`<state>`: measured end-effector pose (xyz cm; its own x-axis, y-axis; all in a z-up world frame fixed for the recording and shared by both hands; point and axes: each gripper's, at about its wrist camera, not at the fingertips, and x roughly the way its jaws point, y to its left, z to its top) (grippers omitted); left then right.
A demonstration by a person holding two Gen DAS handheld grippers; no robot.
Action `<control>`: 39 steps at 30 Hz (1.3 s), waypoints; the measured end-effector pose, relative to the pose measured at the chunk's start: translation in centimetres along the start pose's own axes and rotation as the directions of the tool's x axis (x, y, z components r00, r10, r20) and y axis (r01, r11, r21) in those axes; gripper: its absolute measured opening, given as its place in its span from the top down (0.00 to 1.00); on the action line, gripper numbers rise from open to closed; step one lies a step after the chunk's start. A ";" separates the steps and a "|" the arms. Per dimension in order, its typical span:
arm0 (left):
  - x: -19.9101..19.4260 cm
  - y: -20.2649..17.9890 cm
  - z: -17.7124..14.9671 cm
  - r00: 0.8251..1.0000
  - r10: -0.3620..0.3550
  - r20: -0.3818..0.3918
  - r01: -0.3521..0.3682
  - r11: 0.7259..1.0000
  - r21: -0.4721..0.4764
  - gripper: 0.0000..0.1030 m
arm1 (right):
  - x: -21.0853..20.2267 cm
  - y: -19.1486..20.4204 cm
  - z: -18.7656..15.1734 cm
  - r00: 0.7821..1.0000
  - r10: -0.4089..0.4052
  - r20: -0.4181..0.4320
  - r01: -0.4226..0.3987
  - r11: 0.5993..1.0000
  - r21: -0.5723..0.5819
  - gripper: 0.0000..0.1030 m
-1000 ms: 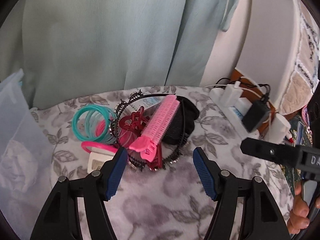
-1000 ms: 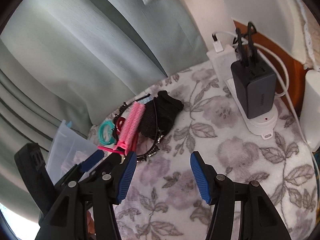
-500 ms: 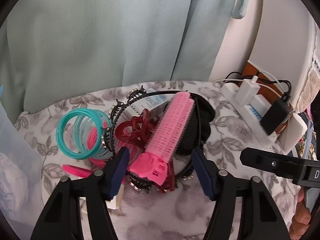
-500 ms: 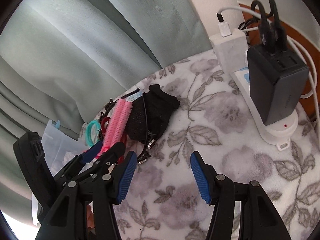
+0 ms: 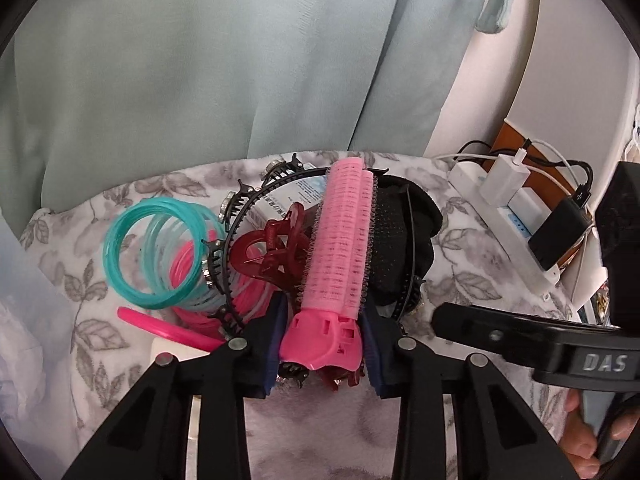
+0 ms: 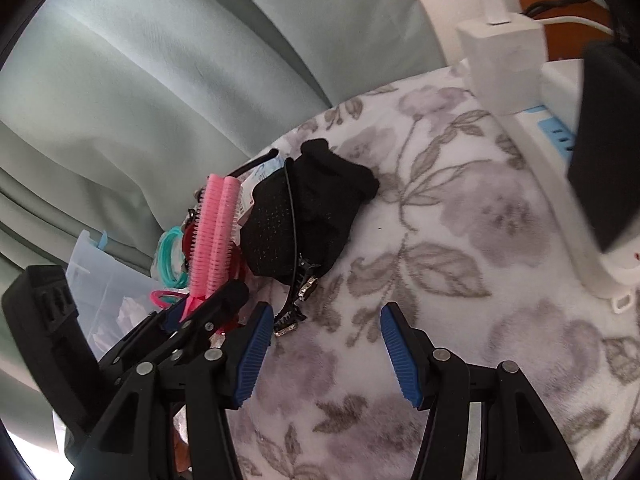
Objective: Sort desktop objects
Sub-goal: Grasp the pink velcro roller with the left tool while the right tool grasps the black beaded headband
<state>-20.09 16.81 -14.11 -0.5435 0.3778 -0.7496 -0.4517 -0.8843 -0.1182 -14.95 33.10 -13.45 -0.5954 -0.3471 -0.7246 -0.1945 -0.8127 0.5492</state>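
A pile of hair accessories lies on the floral cloth. A pink roller clip [image 5: 340,248] lies on top, over a dark red claw clip [image 5: 272,248], a black toothed headband [image 5: 244,216] and a black mesh pouch [image 5: 400,240]. Teal rings [image 5: 148,256] and pink rings [image 5: 188,264] lie to its left. My left gripper [image 5: 322,340] is shut on the pink roller clip's handle end. My right gripper [image 6: 324,356] is open and empty over the bare cloth, right of the pile; the pink roller clip [image 6: 214,236] and pouch [image 6: 304,216] show there too.
A white power strip [image 5: 504,216] with a white charger [image 5: 504,178] and a black adapter [image 5: 560,228] runs along the right edge. A clear plastic box [image 6: 100,280] stands left of the pile. A pale green curtain [image 5: 240,60] hangs behind.
My left gripper moved forward to the pile and closed on the pink roller clip's handle. My right gripper moved forward and nearer the pile, still open.
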 end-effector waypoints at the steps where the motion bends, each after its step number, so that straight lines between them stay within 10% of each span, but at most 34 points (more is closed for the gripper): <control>1: -0.3 0.1 0.0 1.000 -0.002 0.006 0.002 1.000 0.000 0.65 | 0.2 0.1 0.1 1.000 0.000 -0.003 0.000 1.000 -0.001 0.42; 17: -5.1 2.0 -0.3 0.995 0.011 0.096 -0.004 0.998 -0.069 0.65 | 2.9 2.8 1.2 0.999 -0.032 0.005 0.032 0.998 -0.059 0.43; 27: -7.6 3.2 -1.0 0.992 0.038 0.119 -0.023 0.992 -0.125 0.65 | 3.6 2.9 1.3 0.998 -0.055 0.022 0.055 0.998 -0.036 0.75; 39: -10.6 2.7 -2.2 0.989 0.057 0.138 -0.038 0.990 -0.138 0.65 | 1.4 2.8 0.2 1.000 -0.009 0.019 0.009 1.000 0.001 0.82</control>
<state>-13.99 9.84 -7.90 -0.6609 0.3614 -0.6577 -0.3294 -0.9272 -0.1784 -16.51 30.45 -12.90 -0.6080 -0.3307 -0.7218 -0.2007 -0.8156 0.5427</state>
